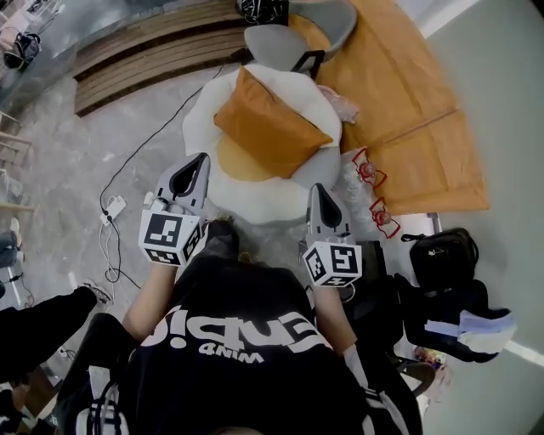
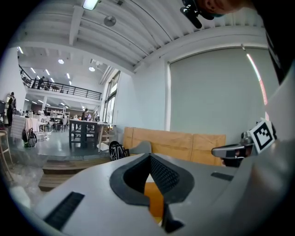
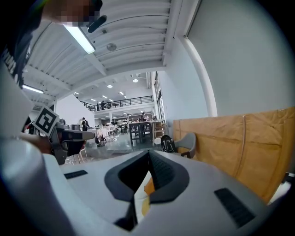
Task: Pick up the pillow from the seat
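An orange square pillow (image 1: 270,125) lies tilted on a white, flower-shaped round seat (image 1: 255,197) in the head view. My left gripper (image 1: 199,163) is shut and empty, its tip at the seat's near-left edge, short of the pillow. My right gripper (image 1: 320,194) is shut and empty too, at the seat's near-right edge. Through the closed jaws of the left gripper (image 2: 150,173) a strip of orange pillow (image 2: 154,200) shows. Past the closed right gripper (image 3: 148,169) I see a sliver of the orange pillow (image 3: 148,185) and the white seat (image 3: 139,196).
A grey chair (image 1: 297,34) and a black bag (image 1: 262,10) stand behind the seat. Orange board panels (image 1: 408,110) lie to the right, plastic-wrapped items (image 1: 367,183) beside the seat. Cables and a power strip (image 1: 112,208) run on the floor at left. Black bags (image 1: 442,272) sit at right.
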Demonstrator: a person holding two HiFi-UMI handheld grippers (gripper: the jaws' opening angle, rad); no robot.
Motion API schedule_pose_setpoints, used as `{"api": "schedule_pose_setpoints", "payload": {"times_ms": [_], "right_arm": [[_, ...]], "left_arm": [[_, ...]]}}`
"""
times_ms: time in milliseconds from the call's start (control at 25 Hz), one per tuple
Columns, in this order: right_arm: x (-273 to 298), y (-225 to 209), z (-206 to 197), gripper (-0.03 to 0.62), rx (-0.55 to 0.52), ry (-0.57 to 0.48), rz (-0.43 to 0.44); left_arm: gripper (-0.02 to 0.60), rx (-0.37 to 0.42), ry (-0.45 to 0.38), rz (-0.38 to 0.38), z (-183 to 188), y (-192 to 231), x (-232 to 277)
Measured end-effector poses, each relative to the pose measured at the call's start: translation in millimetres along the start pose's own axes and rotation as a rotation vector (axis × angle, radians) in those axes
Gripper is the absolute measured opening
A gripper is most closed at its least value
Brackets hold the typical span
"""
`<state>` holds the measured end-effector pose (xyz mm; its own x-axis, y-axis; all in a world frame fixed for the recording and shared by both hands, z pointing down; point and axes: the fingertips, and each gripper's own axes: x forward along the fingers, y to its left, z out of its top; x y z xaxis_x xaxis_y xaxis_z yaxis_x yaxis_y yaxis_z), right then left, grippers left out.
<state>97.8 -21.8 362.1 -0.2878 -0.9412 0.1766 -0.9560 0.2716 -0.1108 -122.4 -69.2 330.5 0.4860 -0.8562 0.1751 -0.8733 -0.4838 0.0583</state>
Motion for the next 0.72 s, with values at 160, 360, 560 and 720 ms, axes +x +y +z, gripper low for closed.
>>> {"api": "schedule_pose_setpoints", "payload": {"times_ms": [160, 360, 560, 720], "right_arm": [[38, 2, 5, 0.021, 0.000, 0.004, -0.019], [84, 4, 21, 0.021, -0.019, -0.015, -0.046], [104, 2, 38, 0.021, -0.023, -0.045, -0.099], [107, -6, 49, 0.021, -0.019, -0.072, -0.150]], "left_arm": [[0.009, -0.014, -0.011, -0.048, 5, 22, 32], [0.009, 0.008, -0.006, -0.076, 8, 55, 70], [0.009, 0.010, -0.017, -0.113, 20, 75, 94], [0.009, 0.021, -0.022, -0.163, 31, 73, 108]]}}
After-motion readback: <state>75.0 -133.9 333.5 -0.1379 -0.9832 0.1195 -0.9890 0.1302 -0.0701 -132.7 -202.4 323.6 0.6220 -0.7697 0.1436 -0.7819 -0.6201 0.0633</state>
